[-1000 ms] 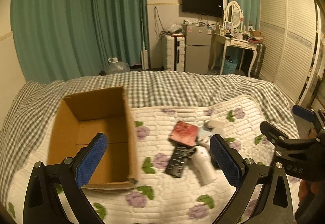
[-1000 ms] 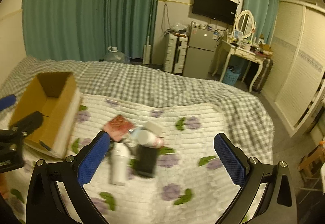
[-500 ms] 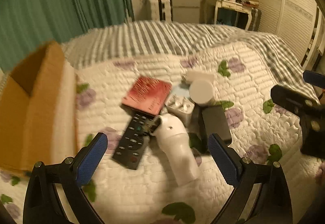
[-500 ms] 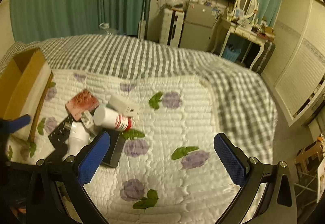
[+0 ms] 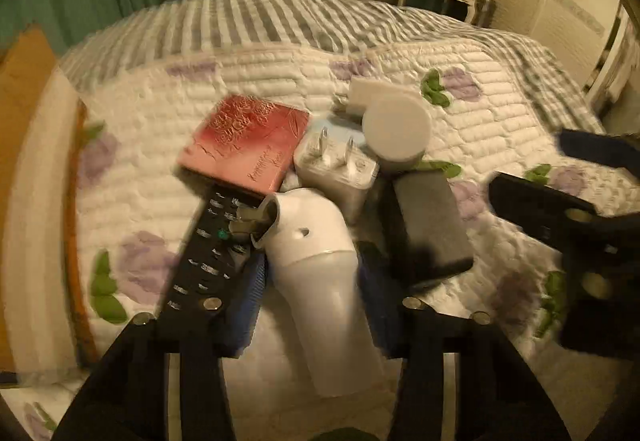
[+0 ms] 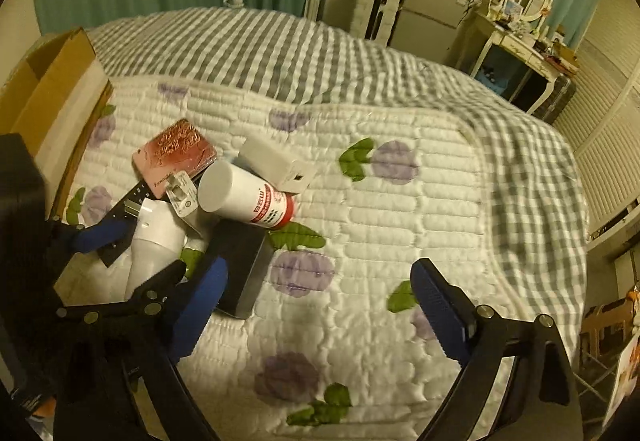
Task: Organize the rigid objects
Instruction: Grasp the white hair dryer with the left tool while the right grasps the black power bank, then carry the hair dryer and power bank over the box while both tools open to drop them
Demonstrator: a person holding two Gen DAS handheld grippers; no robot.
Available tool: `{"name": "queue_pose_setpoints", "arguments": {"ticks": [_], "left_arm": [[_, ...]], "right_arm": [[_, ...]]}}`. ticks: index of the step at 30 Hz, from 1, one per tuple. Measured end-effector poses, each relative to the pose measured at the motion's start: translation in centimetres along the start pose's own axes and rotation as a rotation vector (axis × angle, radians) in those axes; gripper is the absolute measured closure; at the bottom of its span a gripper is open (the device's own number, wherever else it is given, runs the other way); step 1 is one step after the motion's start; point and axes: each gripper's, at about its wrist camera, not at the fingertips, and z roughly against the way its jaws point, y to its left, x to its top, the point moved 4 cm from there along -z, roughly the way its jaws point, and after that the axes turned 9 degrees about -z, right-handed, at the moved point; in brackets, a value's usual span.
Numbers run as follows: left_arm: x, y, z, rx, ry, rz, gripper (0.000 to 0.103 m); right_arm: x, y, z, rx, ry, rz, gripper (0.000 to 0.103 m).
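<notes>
The left gripper (image 5: 312,293) has its jaws either side of a white bottle-shaped device (image 5: 320,265), apparently clamped, its long axis running straight away from them. The right gripper (image 6: 320,309) hangs nearby, jaws wide apart. Clutter lies mid-bed on a flowered quilt (image 6: 400,241); a cardboard box (image 6: 44,81) sits at the bed's left edge.

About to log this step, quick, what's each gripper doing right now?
Left gripper: closed around the white spray bottle on the quilt.
Right gripper: open, holding nothing.
</notes>
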Motion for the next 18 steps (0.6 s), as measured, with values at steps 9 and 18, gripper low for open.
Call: {"name": "queue_pose_setpoints", "arguments": {"ticks": [9, 18], "left_arm": [[-0.3, 2.9, 4.3, 0.037, -0.087, 0.026, 0.057], [0.3, 4.5, 4.5, 0.087, -0.093, 0.03, 0.057]], "right_arm": [[-0.1, 1.9, -2.4, 0.042, 0.079, 0.007, 0.029], [0.2, 4.7, -4.9, 0.046, 0.133, 0.02, 0.046]]}}
